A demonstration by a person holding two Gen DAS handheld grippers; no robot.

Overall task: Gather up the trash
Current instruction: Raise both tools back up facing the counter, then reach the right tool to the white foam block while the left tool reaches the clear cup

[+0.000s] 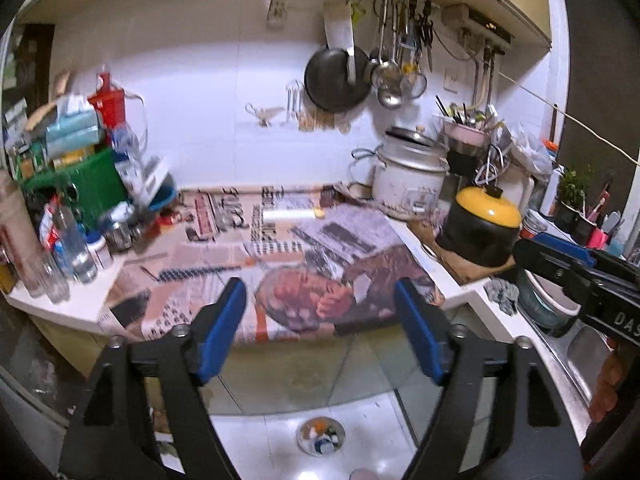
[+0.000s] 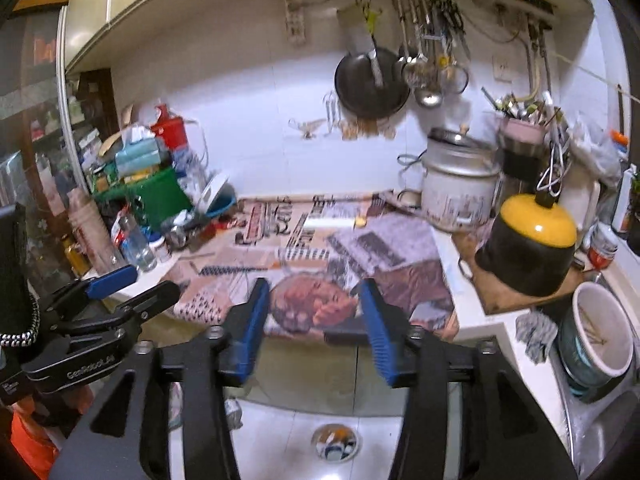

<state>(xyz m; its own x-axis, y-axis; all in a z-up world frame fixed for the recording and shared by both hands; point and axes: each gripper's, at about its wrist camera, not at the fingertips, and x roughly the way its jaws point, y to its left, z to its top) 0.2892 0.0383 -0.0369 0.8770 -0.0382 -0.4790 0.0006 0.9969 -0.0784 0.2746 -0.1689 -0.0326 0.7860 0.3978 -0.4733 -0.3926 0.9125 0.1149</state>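
A newspaper covers the white counter; it shows in the right wrist view too. A white rolled piece with a yellow end lies on it near the back wall, also in the right wrist view. On the floor below stands a small bin holding scraps, also seen from the right. My left gripper is open and empty, in front of the counter's edge. My right gripper is open and empty beside it; it shows at the right edge of the left wrist view.
A green basket and bottles crowd the counter's left end. A rice cooker and a black pot with a yellow lid stand at the right. A sink with a bucket lies far right. A pan and utensils hang on the wall.
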